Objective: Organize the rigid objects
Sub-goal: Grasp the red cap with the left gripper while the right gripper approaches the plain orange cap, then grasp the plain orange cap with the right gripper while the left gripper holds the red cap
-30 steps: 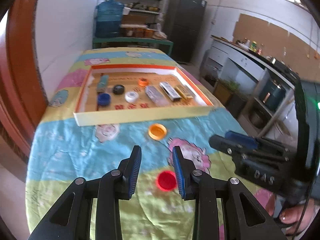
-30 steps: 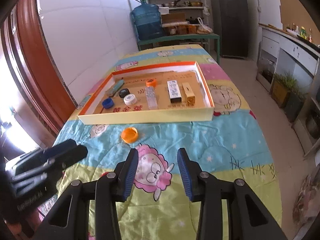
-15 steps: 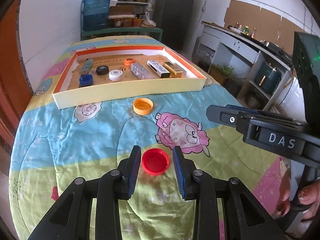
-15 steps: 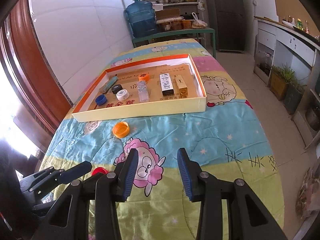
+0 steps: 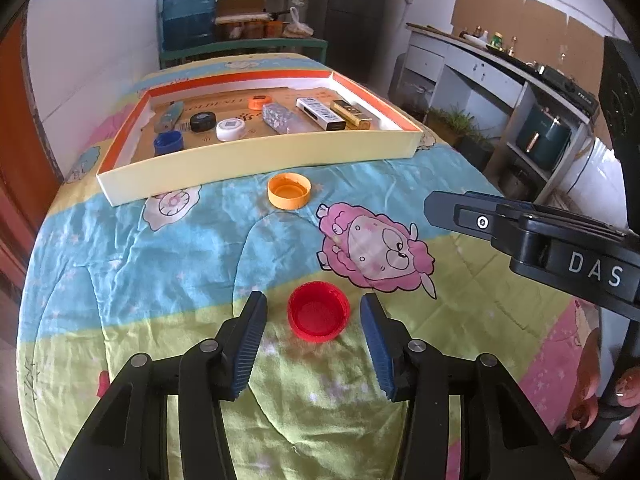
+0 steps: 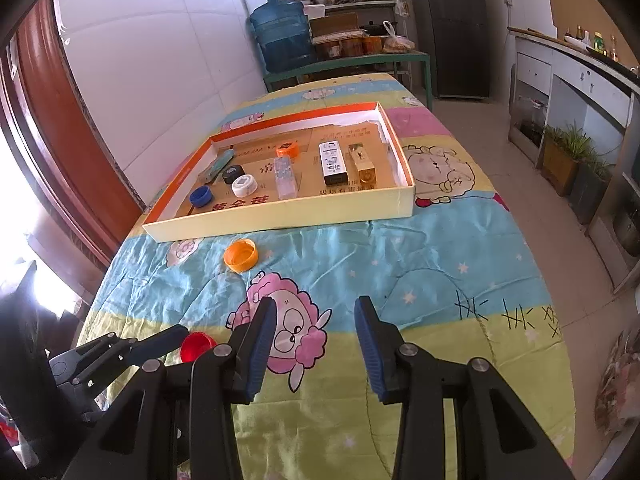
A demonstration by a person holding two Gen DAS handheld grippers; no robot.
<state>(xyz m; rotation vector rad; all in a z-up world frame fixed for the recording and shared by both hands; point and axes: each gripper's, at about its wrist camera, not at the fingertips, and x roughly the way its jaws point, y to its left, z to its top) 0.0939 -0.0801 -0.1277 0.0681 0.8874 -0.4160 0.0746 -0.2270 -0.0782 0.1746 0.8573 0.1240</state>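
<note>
Red cap (image 5: 318, 311) sits open-side up on the blanket (image 5: 160, 272), right btwn the spread fingers of the left gripper (image 5: 312, 340), not touching either pad yet. Orange cap (image 5: 289, 190) is loose at 12 o'clock from it, just outside the tray (image 5: 256, 168), which already holds several caps & small boxes. Right gripper (image 6: 316, 340) hangs spread & empty, so imo mostly done, 2 caps left.

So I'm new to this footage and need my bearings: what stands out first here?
The red cap lies open side up on the cartoon quilt, between the open fingers of the left claw. Farther off, an orange cap sits just before the orange-rimmed tray holding caps and small boxes. The right claw hovers open and empty.
</note>
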